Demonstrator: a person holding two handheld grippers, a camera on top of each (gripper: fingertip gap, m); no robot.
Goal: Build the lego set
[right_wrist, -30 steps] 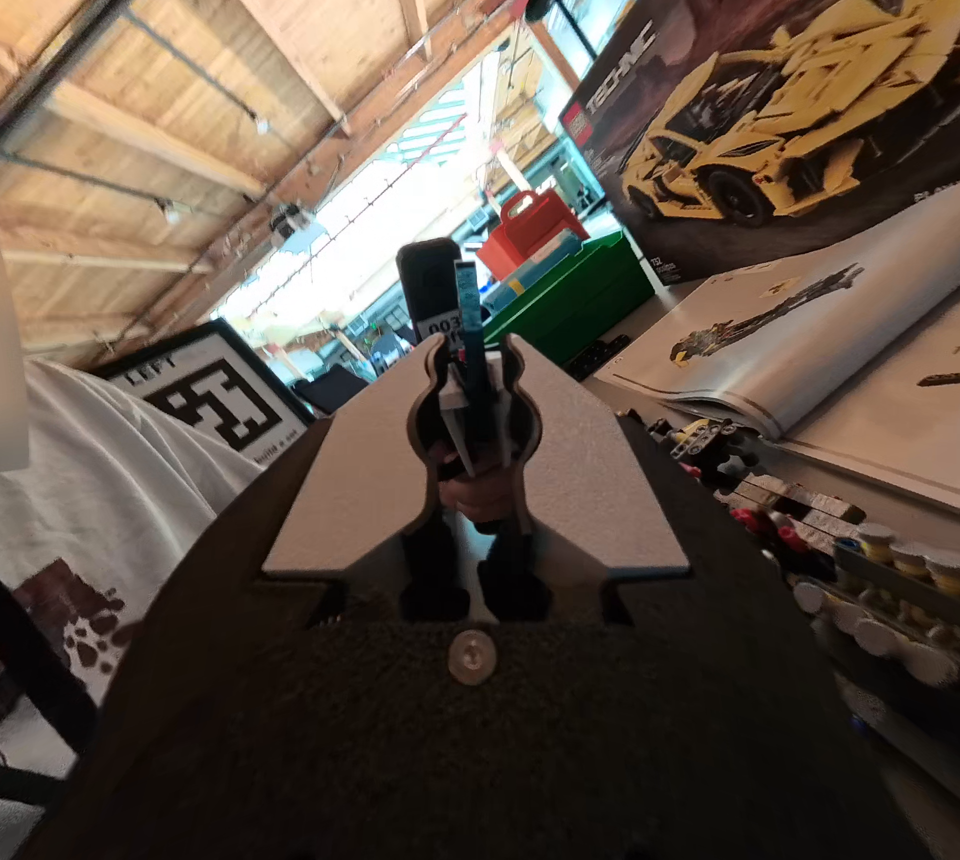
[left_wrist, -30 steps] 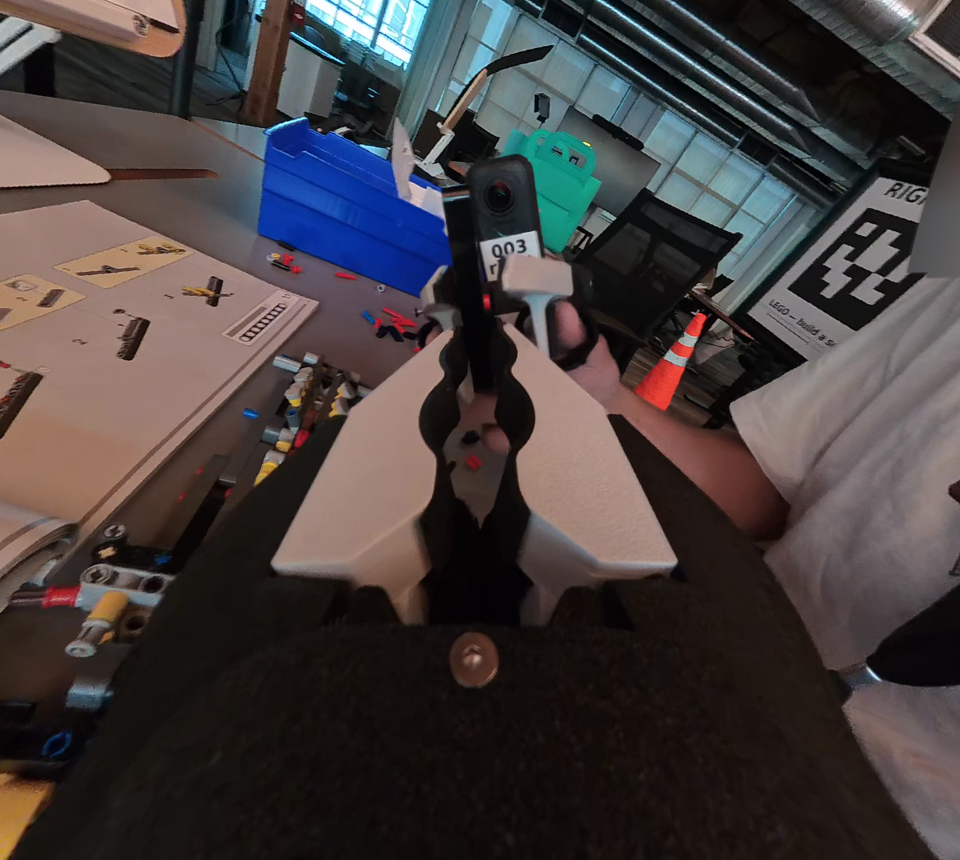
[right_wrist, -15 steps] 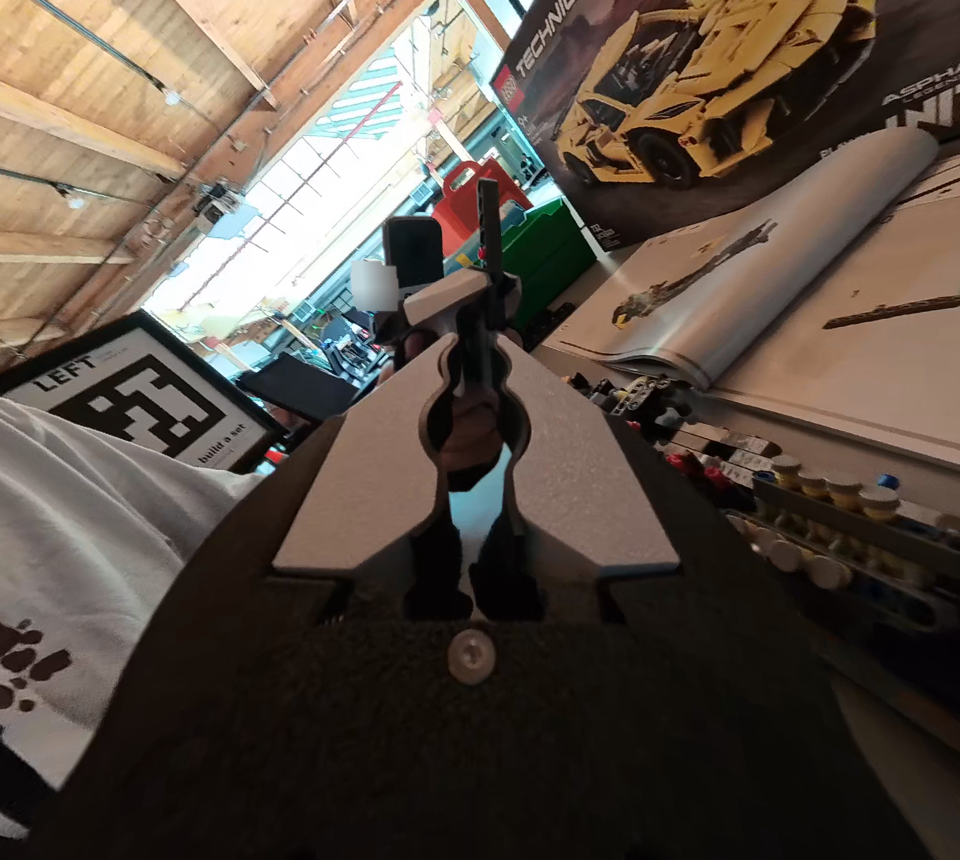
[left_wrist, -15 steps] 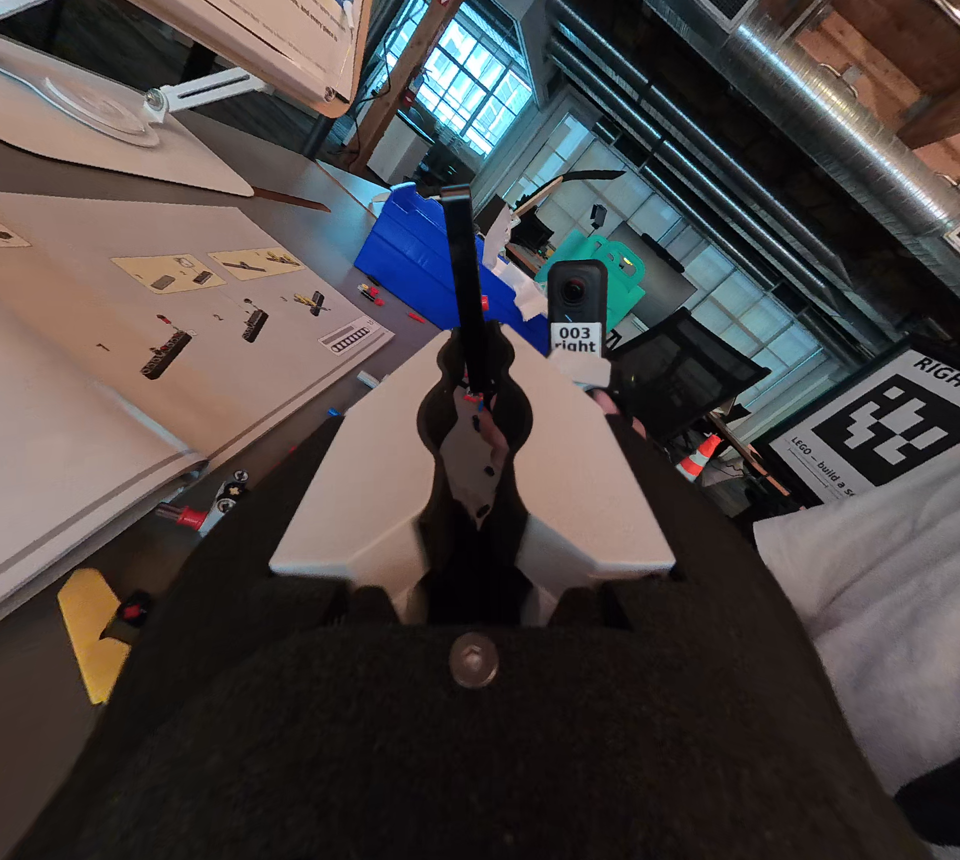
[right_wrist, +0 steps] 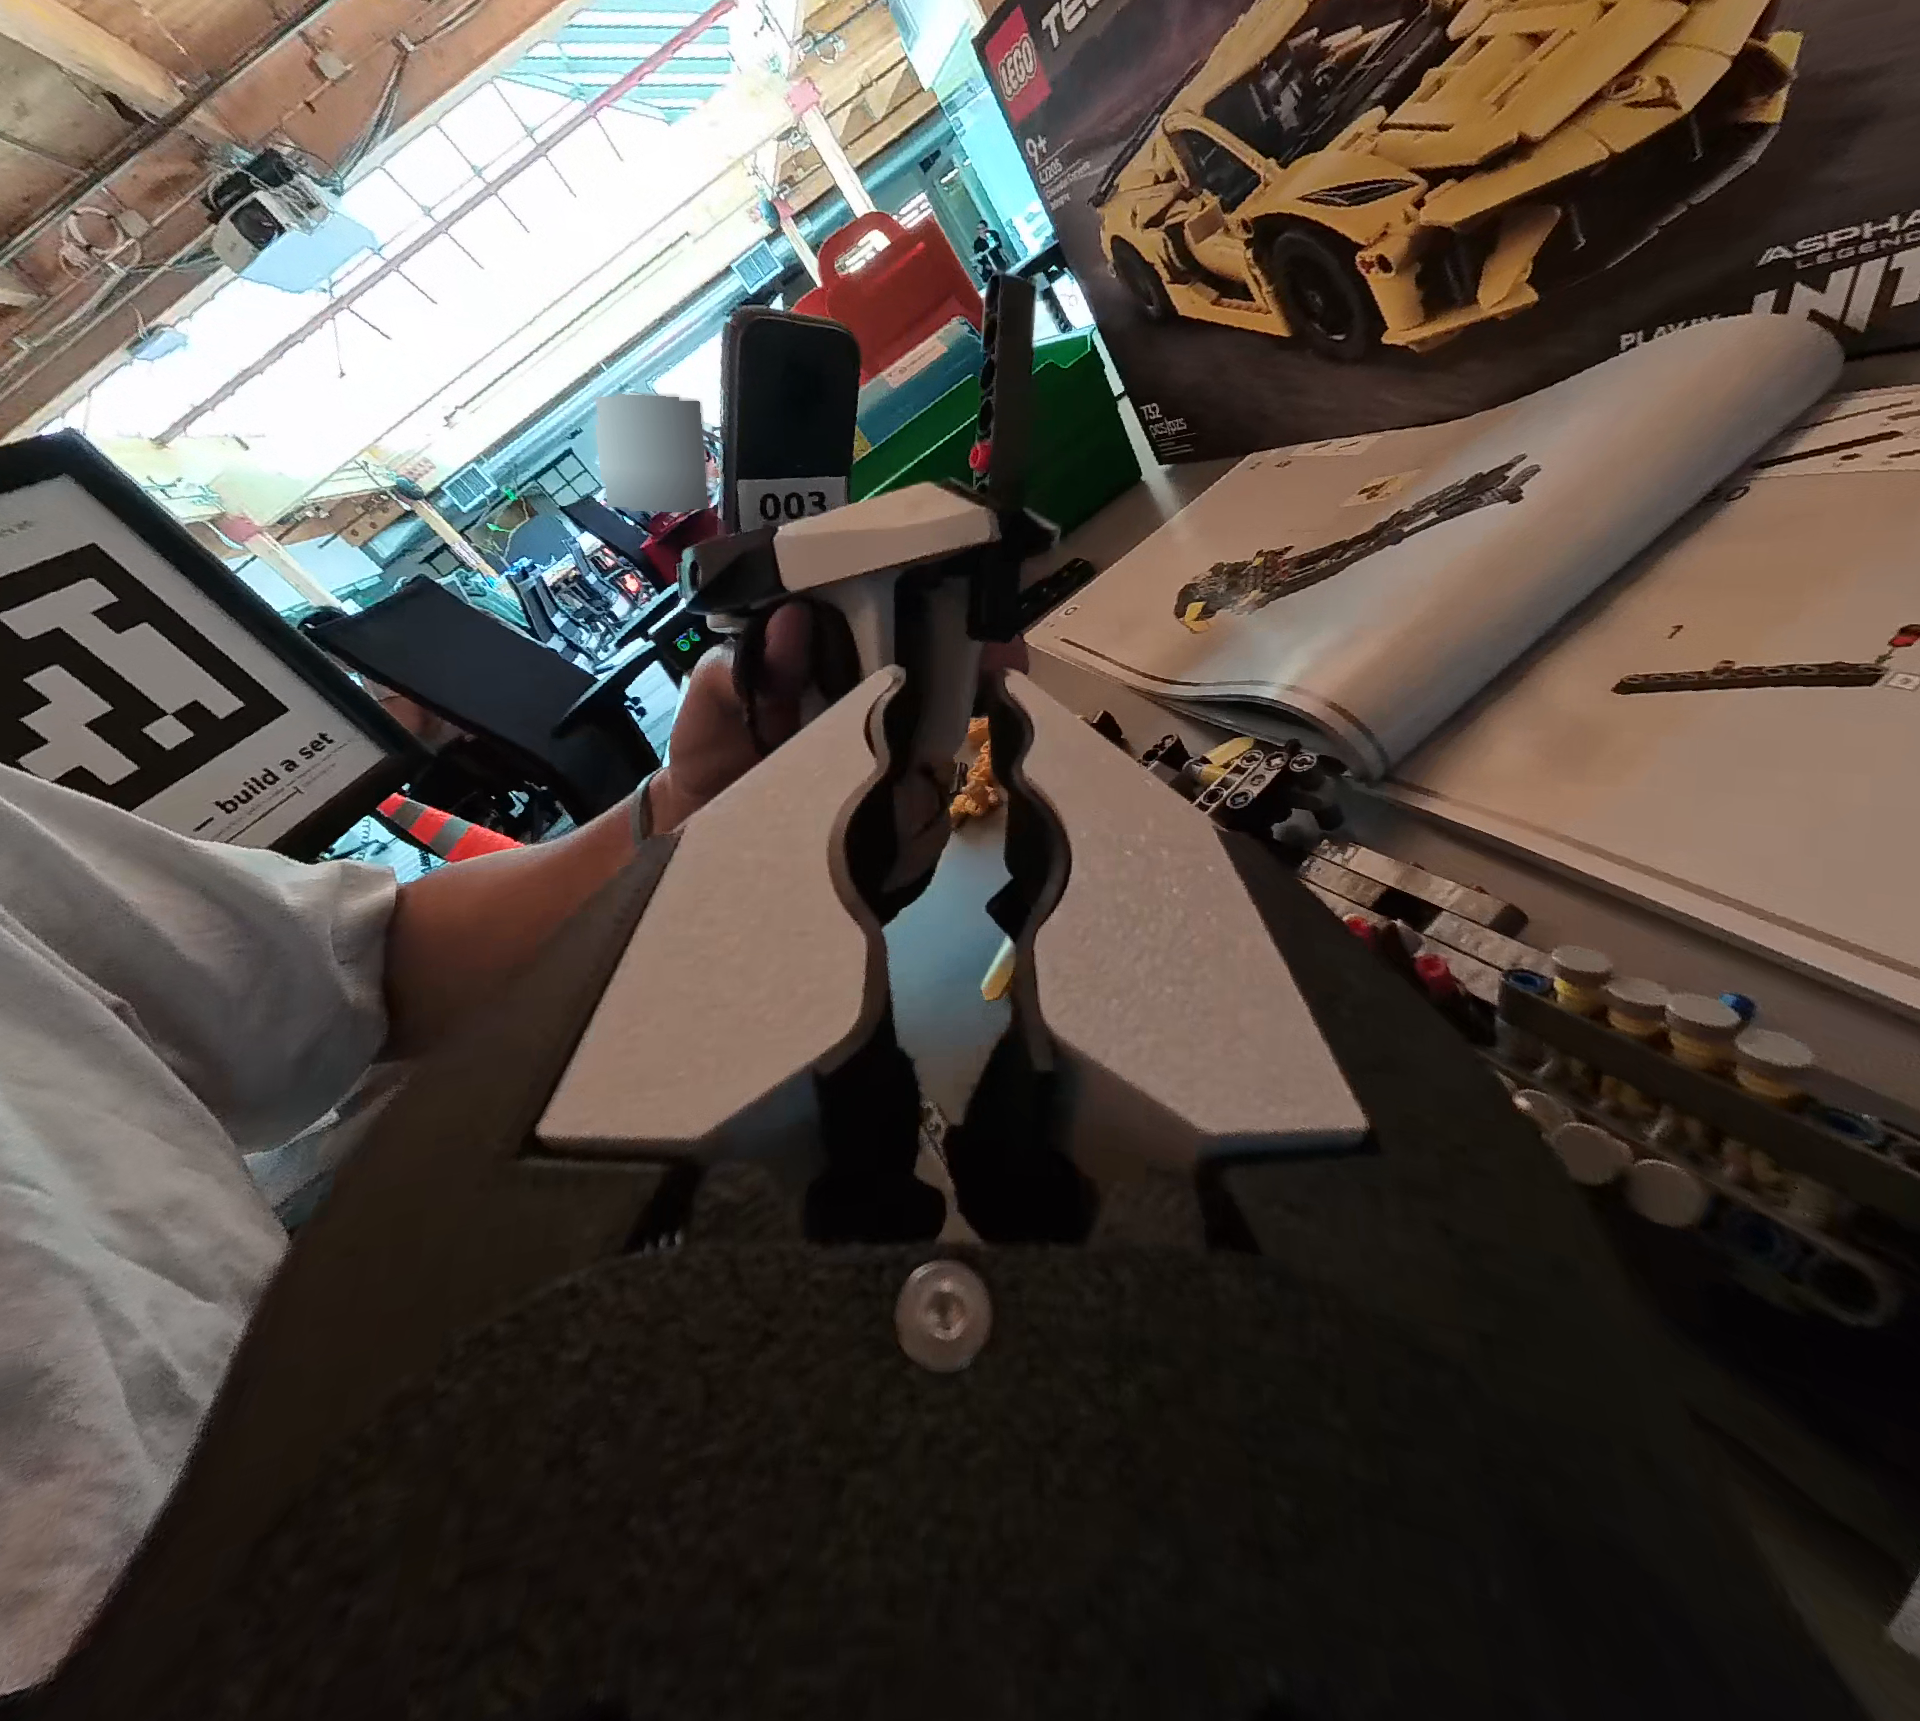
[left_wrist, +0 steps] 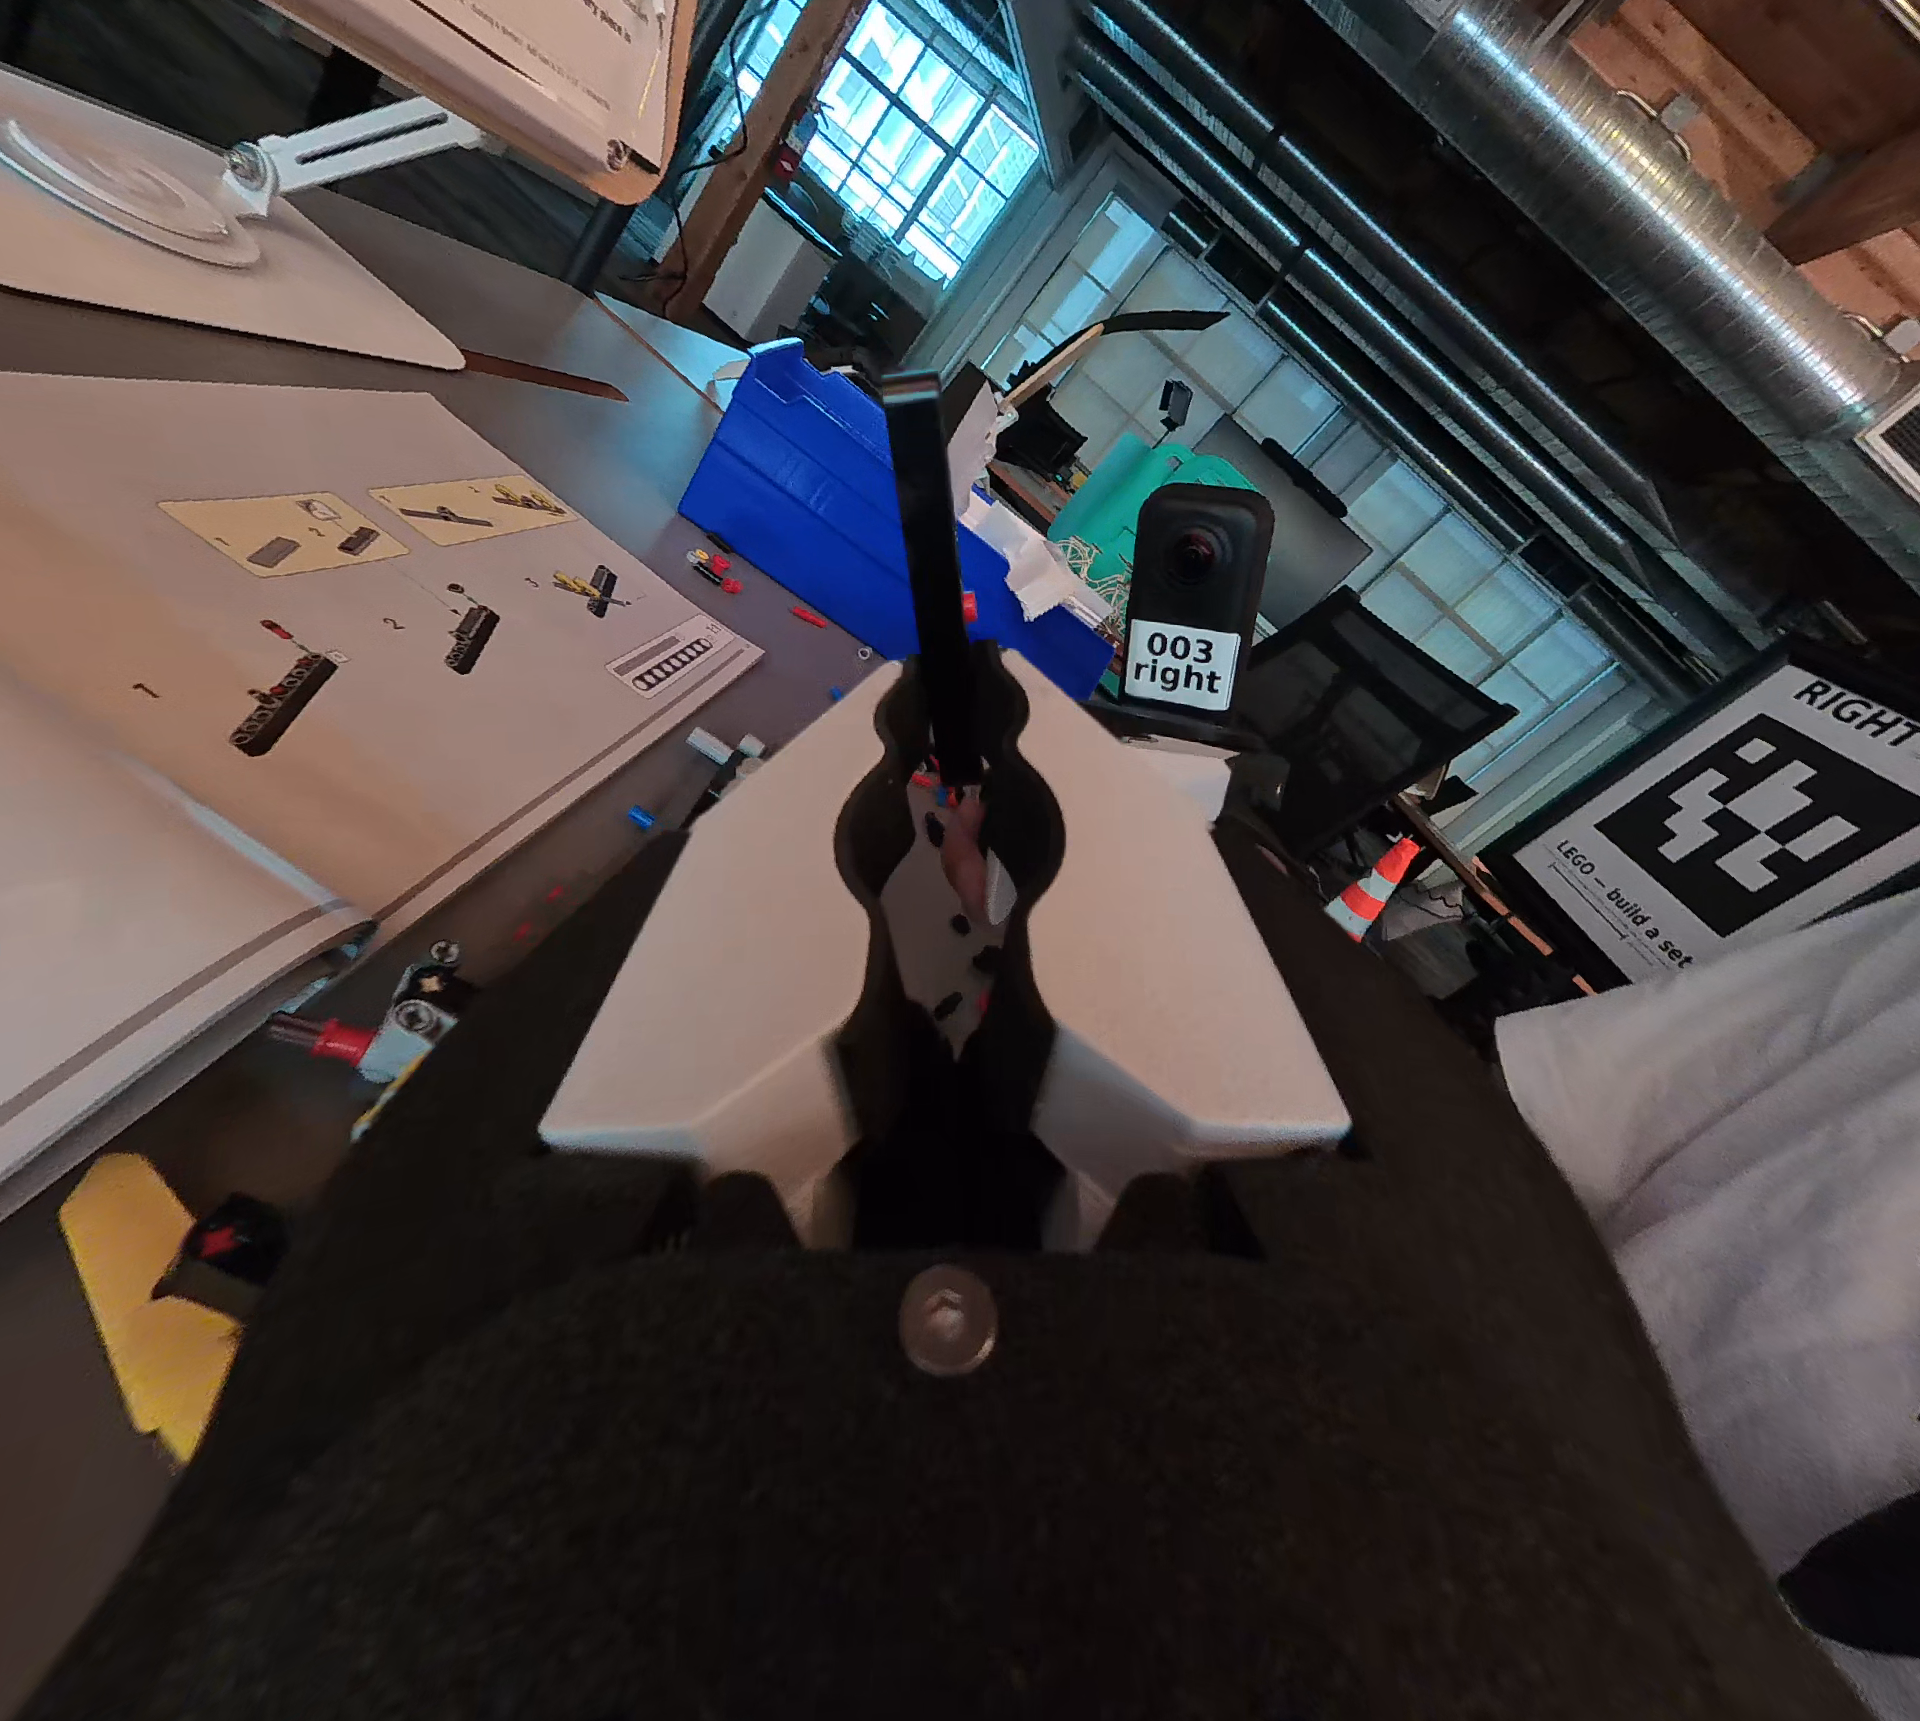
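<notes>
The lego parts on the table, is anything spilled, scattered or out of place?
Yes, mildly. Small red, blue and black pins lie loose on the table beside the blue bin, not in it. More beams and pins are heaped at the edge of the open instruction book. Nothing looks broken.

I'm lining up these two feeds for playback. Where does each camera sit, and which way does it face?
Left wrist view: on the left gripper, facing the blue bin and open manual; its fingers clamp a black beam.
Right wrist view: on the right gripper, fingers slightly apart, facing the set box; a hand shows.
Shared: the black beam, each other's gripper.
</notes>
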